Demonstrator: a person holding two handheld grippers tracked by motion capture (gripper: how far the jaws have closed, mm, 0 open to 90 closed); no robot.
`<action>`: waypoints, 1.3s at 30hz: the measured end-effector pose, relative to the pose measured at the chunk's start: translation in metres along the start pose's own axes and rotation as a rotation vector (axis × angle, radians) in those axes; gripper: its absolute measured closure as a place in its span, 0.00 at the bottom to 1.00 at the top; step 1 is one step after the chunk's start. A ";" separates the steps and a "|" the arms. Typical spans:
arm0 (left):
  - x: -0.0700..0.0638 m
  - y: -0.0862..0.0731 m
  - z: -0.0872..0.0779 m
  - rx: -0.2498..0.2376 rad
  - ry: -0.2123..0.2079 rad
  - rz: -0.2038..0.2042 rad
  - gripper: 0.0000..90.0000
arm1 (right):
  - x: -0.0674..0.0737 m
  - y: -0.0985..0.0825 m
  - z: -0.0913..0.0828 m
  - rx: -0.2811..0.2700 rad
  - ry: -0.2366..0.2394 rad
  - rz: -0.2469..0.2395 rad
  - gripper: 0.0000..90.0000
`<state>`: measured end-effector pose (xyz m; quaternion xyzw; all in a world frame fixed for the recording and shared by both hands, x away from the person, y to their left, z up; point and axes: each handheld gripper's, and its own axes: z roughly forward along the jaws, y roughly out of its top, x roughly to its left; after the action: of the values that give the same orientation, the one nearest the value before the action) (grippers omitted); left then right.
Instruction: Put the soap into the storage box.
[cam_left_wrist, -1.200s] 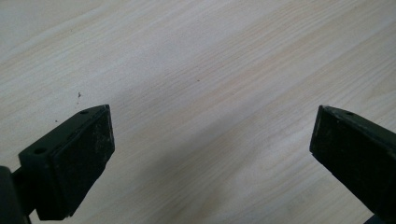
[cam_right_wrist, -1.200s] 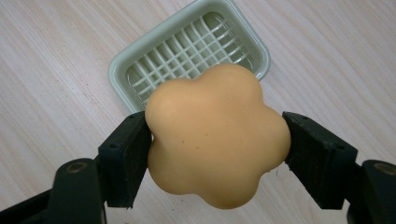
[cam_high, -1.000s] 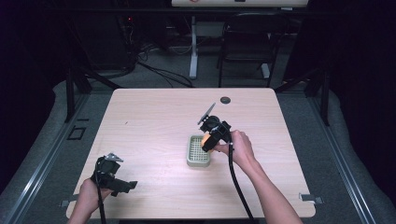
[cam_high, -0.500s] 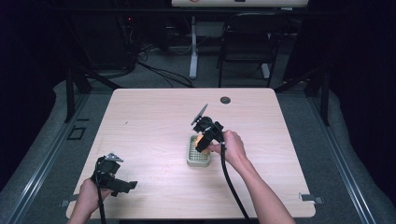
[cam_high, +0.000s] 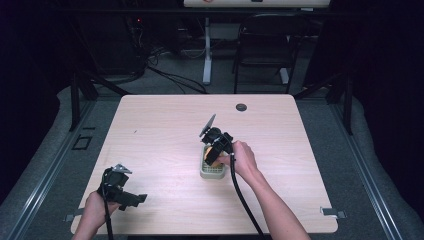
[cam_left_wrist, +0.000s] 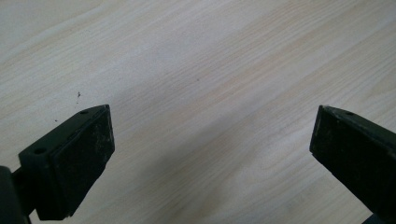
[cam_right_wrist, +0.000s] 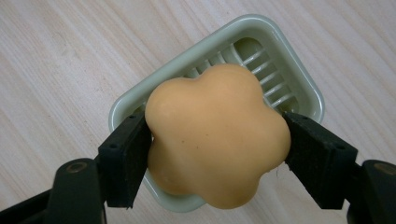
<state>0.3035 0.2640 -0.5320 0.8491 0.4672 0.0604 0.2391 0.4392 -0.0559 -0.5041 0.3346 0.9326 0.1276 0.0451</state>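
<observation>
- Right tongs (cam_right_wrist: 217, 154) gripped a flower-shaped orange soap (cam_right_wrist: 215, 140), held directly above the green soap dish (cam_right_wrist: 306, 91).
- Left tongs (cam_left_wrist: 210, 158) stood wide, empty, over bare bench (cam_left_wrist: 210, 60).
- Step judged: placing soap; next, lower and release.

This looks like a lab or recording room, not a home: a plain pale wood bench (cam_high: 150, 130) stands alone on grey carpet (cam_high: 60, 150), fenced by dark metal rails (cam_high: 35, 200), with black curtains (cam_high: 30, 60) around it, loose cables (cam_high: 170, 75) on the floor and an empty black chair (cam_high: 265, 50) behind
</observation>
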 end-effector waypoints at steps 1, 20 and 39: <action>0.000 0.000 0.000 0.000 0.000 -0.001 0.00 | 0.000 0.000 0.000 0.000 0.000 0.000 0.29; 0.000 0.000 -0.001 0.001 0.000 0.001 0.00 | -0.002 0.008 0.020 0.070 -0.008 -0.029 0.29; 0.000 0.000 0.000 0.000 0.000 0.001 0.00 | -0.002 0.010 0.023 0.084 0.002 -0.060 0.29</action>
<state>0.3034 0.2638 -0.5320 0.8494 0.4666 0.0603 0.2390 0.4509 -0.0448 -0.5236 0.3080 0.9468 0.0870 0.0341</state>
